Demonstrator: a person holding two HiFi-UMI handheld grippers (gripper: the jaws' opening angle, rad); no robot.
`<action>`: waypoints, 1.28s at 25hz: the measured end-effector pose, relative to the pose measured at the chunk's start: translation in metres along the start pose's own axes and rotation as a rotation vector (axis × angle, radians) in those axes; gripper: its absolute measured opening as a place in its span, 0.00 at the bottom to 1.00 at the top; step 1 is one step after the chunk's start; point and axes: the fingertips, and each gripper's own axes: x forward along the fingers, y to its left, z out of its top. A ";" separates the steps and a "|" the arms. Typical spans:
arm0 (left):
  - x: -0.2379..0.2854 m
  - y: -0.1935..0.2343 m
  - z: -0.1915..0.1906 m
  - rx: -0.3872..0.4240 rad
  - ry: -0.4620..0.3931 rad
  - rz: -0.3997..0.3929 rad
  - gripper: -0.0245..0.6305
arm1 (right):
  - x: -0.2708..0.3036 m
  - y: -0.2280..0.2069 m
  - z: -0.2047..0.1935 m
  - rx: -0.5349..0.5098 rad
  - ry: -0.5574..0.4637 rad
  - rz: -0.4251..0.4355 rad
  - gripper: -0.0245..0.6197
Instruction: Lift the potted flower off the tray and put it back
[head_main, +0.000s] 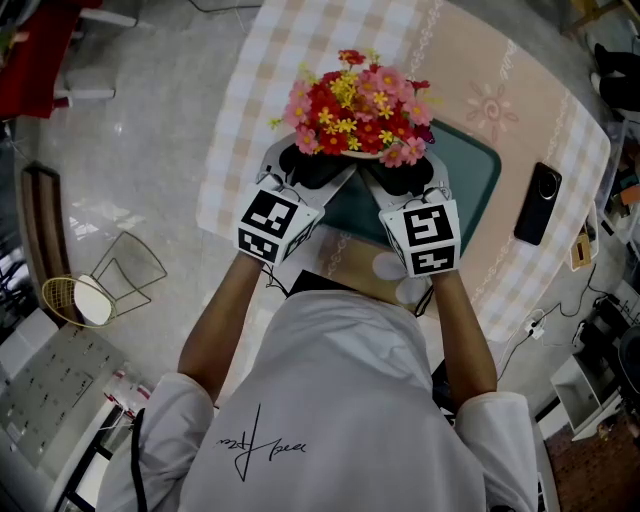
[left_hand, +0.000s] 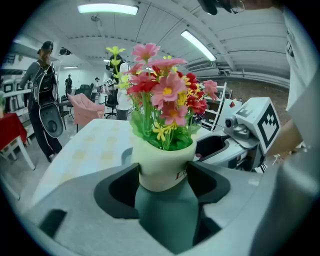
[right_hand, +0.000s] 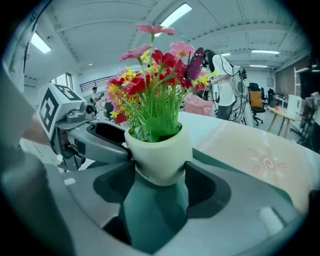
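Left gripper has its jaws squeezed onto the white pot of the potted flower. Right gripper is clamped on the same pot, right alongside. The pot is over the green tray on the counter; can't tell if it's touching. A phone lies well right of the right gripper.

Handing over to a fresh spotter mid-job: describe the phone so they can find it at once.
Start at the table with the pale checked cloth, then the dark green tray on it. Just off the tray's right edge, flat on the cloth, lies the phone. It is the only thin black slab there, away from the potted flower held by the left gripper and right gripper.
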 end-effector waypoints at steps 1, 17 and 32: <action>0.000 0.001 0.001 0.000 -0.001 0.000 0.49 | 0.000 0.000 0.001 0.001 0.000 -0.002 0.53; -0.009 -0.005 0.001 0.010 -0.014 -0.008 0.49 | -0.008 0.007 0.002 -0.003 -0.016 -0.024 0.52; -0.029 -0.013 0.006 0.078 -0.034 -0.005 0.49 | -0.022 0.024 0.007 -0.004 -0.035 -0.054 0.52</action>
